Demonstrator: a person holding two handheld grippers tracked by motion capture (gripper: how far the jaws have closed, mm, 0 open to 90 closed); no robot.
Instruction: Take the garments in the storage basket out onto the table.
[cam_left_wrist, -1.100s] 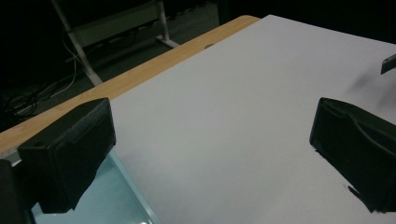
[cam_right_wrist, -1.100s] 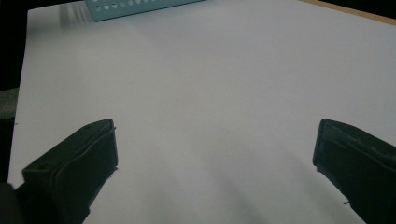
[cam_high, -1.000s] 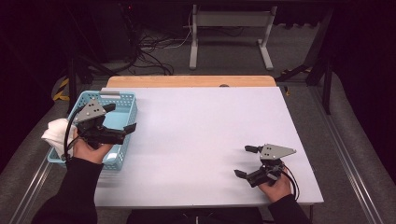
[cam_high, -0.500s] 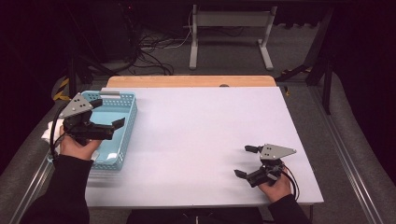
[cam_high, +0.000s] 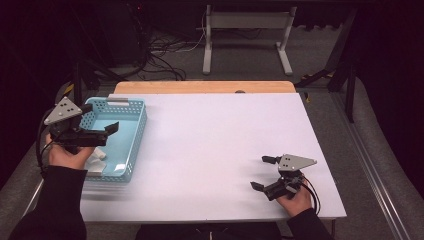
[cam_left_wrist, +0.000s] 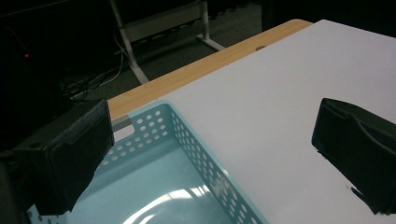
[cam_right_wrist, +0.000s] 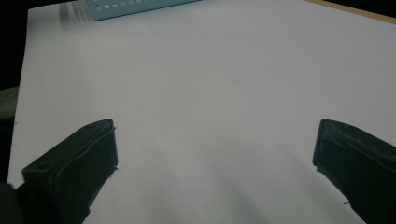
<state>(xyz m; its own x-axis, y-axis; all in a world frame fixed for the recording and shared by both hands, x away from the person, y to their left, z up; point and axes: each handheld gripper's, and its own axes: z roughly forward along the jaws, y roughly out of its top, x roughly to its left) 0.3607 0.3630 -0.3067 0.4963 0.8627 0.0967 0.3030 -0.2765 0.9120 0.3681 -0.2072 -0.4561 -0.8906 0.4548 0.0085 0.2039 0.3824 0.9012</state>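
Note:
A light blue perforated basket (cam_high: 131, 131) stands at the table's left edge. My left gripper (cam_high: 100, 117) hovers over the basket's left side, open, with nothing between its jaws. In the left gripper view the left gripper (cam_left_wrist: 210, 154) looks over the basket's far corner (cam_left_wrist: 163, 112) and bare floor. A small white thing (cam_high: 98, 154) shows by the left hand; I cannot tell what it is. My right gripper (cam_high: 260, 172) rests open near the front right of the white table top (cam_high: 225, 135). In the right gripper view the right gripper (cam_right_wrist: 215, 158) is wide apart over bare table.
A wooden strip (cam_high: 200, 87) runs along the table's far edge. Beyond it are a white table frame (cam_high: 245, 30) and cables (cam_high: 160, 60) on the floor. The basket's rim (cam_right_wrist: 135, 7) shows far off in the right gripper view.
My left gripper has moved left, from over the basket's middle to its left side. The white cloth seen left of the basket is now mostly hidden. The right gripper has stayed still.

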